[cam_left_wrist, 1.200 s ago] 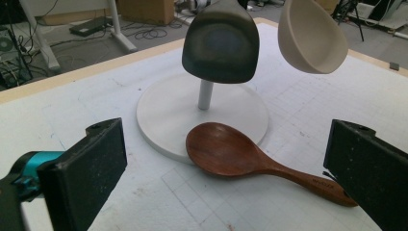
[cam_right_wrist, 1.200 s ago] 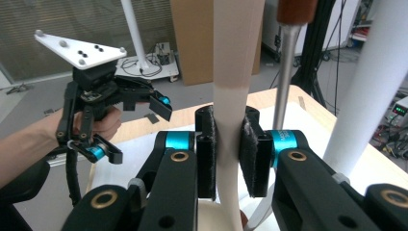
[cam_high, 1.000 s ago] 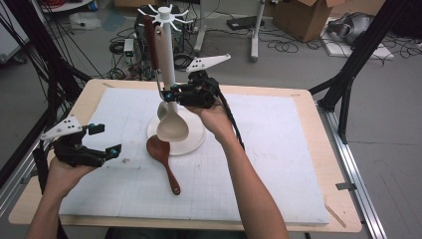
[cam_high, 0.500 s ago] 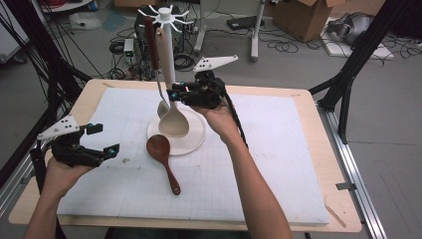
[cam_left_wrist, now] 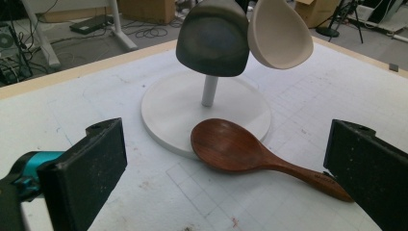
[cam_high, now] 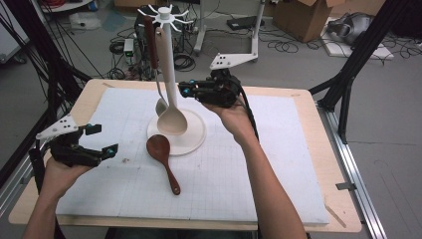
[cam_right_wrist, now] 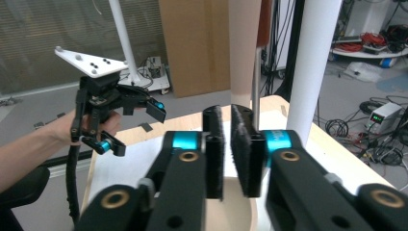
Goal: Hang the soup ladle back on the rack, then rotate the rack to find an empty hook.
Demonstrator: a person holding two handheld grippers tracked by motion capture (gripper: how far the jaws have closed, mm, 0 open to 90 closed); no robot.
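A white utensil stand (cam_high: 164,20) rises from a round base (cam_high: 194,137) on the mat. From its top hang a cream spoon (cam_high: 172,121) and a metal spoon with a brown handle (cam_high: 160,106). A dark wooden spoon (cam_high: 161,152) lies flat against the base's front edge. My right gripper (cam_high: 186,91) hovers just right of the cream handle (cam_right_wrist: 243,48), apart from it, its jaws shut to a thin slit with nothing in it. My left gripper (cam_high: 102,142) is open over the mat's left side. In its view the wooden spoon (cam_left_wrist: 235,147) lies ahead between its jaws.
A white gridded mat (cam_high: 278,164) covers most of the wooden table (cam_high: 333,199). Black frame struts stand at the left (cam_high: 50,74) and right (cam_high: 358,59) sides. Cables and cardboard boxes (cam_high: 298,15) lie on the floor beyond the table.
The right gripper rose and drew back to the right. The cream spoon went up with it and now hangs free on the stand. The left gripper has hardly moved.
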